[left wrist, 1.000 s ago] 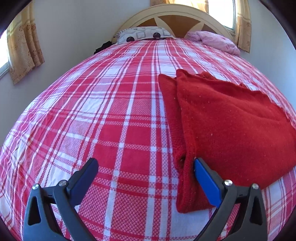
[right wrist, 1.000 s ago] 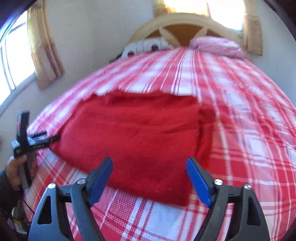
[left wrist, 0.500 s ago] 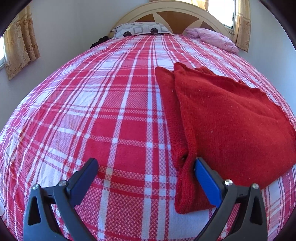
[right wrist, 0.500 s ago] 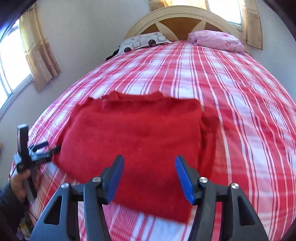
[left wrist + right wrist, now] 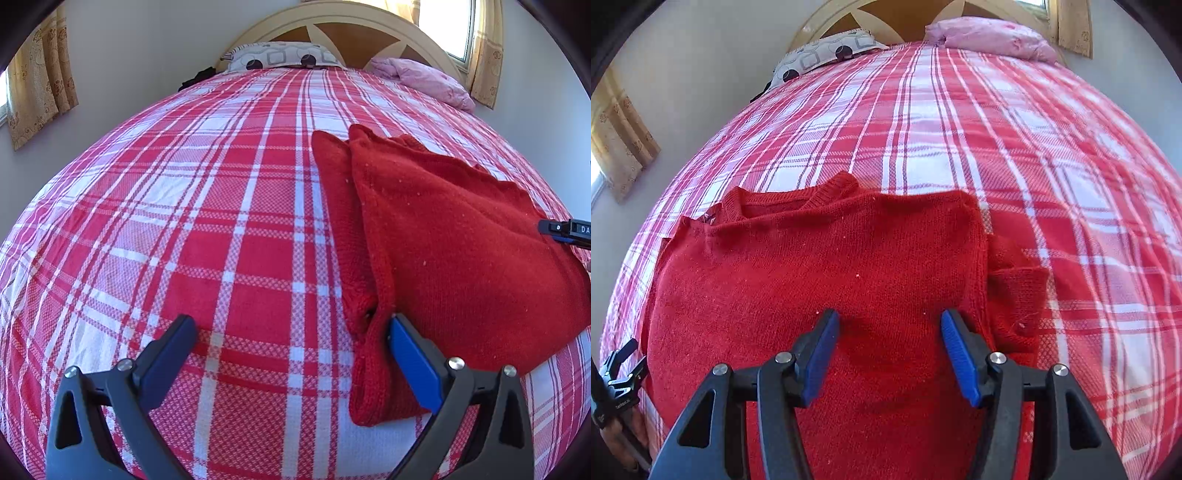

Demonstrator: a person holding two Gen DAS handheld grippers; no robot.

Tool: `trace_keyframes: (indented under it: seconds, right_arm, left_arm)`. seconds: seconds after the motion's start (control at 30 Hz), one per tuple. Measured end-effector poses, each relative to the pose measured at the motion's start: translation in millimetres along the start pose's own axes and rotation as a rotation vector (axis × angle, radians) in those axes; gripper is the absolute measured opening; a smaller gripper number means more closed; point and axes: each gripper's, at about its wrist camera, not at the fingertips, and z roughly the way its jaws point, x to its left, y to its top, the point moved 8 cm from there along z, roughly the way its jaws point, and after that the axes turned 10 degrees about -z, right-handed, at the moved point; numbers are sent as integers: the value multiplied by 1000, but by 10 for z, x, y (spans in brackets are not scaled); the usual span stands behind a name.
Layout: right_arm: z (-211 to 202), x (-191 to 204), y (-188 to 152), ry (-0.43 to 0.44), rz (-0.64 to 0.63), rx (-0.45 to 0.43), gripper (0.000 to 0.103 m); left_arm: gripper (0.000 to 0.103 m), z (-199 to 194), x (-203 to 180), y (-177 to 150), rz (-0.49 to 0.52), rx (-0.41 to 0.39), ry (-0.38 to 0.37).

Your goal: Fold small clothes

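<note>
The red sweater point(image 5: 820, 280) lies folded on the plaid bed point(image 5: 184, 229), collar toward 12 in the right wrist view. The right gripper point(image 5: 890, 354) sits low over its near half, jaws apart, gripping nothing. The left gripper point(image 5: 291, 350) is spread wide too, its right finger point(image 5: 410, 354) touching the sweater's edge at 5 o'clock.

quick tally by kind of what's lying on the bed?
Red knitted sweater: 1
Pillows: 2, one grey patterned, one pink
Dark item by the patterned pillow, too small to identify: 1
Total: 4, all lying on the red plaid bedspread
</note>
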Motion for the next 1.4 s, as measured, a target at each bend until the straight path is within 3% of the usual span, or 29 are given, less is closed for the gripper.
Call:
trace_keyframes:
  seconds: [0.07,0.17,0.3,0.47,0.67,0.87,1.2,1.4]
  right_arm:
    - [-138,92,63,-44,-35,-42,59]
    - [-271,466,182,37,-120,-94,59]
    - [-183,1006,340,107,-258,-81,59]
    - [197,1391,641,47,-389,-70,59]
    - [778,1451,898,-32,-384,17,59]
    - [952,1301,1098,53,-215,12,59]
    - [345,1454,811,102,-251,-93,61]
    - [-155,1648,179,105,-387,-100,61]
  left_arm:
    - [103,-1,1,-1,-1,0,-1]
    - [103,1,4,-1,-2,1,-3]
    - [103,-1,5,-3,-5,0,-8]
    - [103,-17,10,9,-12,-1,-18]
    - [103,-15,19,7,-23,0,-33]
    - [103,-15,24,7,-30,1,-43]
    - [103,-19,36,3,-31,-1,-40]
    - [103,12,20,3,-18,4,-25]
